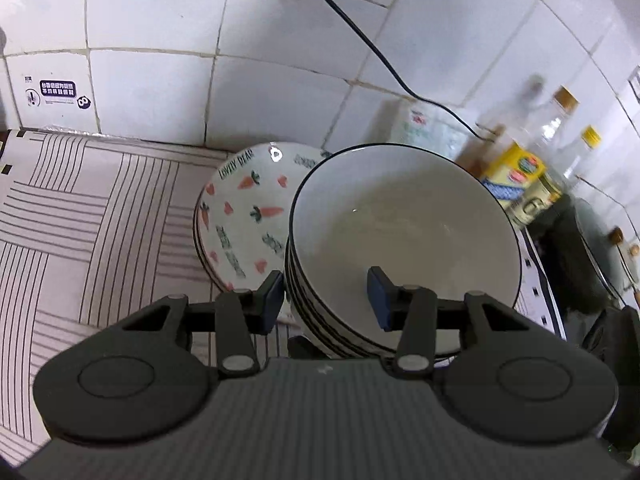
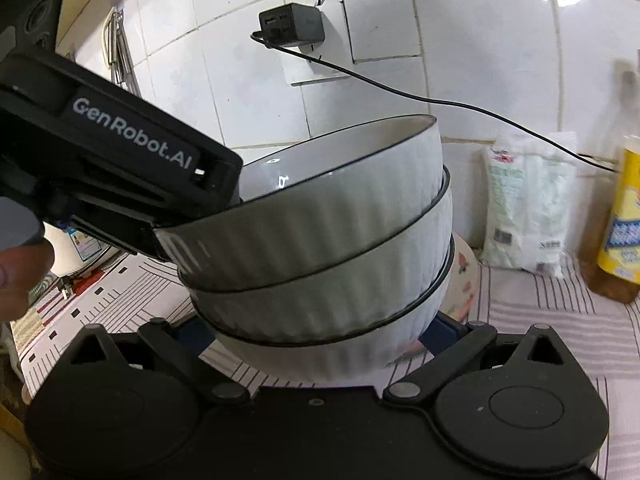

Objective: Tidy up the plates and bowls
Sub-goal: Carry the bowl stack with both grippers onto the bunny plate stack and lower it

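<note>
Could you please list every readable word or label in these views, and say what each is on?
"GenRobot.AI": side of the left tongs.
"LOVELY BEAR": rim of the carrot-pattern plate.
Wall sticker: too small to read.
Yellow bottle label and white packet: blurred, unreadable.

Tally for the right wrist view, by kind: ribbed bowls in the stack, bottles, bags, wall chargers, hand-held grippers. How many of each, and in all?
Ribbed bowls: 3
Yellow-label bottle: 1
White bag: 1
Black wall charger: 1
Hand-held grippers: 2, the left hand-held gripper and the right hand-held gripper
Total: 8
</note>
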`<action>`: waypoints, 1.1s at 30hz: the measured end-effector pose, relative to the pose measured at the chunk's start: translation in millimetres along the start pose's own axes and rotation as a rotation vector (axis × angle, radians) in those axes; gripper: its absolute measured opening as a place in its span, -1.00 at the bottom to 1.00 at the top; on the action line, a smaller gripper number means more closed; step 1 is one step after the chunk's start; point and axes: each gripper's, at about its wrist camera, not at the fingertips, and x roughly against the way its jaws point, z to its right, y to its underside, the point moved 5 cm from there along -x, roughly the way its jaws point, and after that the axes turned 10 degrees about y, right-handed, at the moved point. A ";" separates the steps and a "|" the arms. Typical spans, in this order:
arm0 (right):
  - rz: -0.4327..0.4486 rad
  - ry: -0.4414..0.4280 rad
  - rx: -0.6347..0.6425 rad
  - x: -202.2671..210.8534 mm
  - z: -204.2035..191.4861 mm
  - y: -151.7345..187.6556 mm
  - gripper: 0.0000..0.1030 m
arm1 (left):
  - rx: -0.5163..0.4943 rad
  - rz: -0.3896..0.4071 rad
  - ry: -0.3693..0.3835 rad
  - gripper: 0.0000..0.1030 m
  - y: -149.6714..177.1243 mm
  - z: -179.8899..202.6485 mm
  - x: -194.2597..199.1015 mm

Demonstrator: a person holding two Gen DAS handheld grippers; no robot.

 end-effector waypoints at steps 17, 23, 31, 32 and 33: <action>-0.074 -0.107 0.098 -76.0 10.0 -11.7 1.00 | 0.081 0.043 -0.084 -0.16 -22.9 -35.1 -48.2; -0.089 -0.108 0.099 -86.0 9.5 -8.4 1.00 | 0.075 0.021 -0.104 -0.18 -26.3 -40.3 -58.2; -0.125 -0.113 0.079 -89.1 11.2 -5.0 1.00 | 0.058 0.003 -0.131 -0.18 -24.0 -39.2 -64.5; -0.125 -0.113 0.091 -91.4 11.1 -6.0 1.00 | 0.059 0.002 -0.128 -0.18 -24.1 -39.6 -64.3; -0.126 -0.116 0.099 -92.0 10.5 -6.4 1.00 | 0.058 0.000 -0.127 -0.18 -24.5 -40.0 -64.6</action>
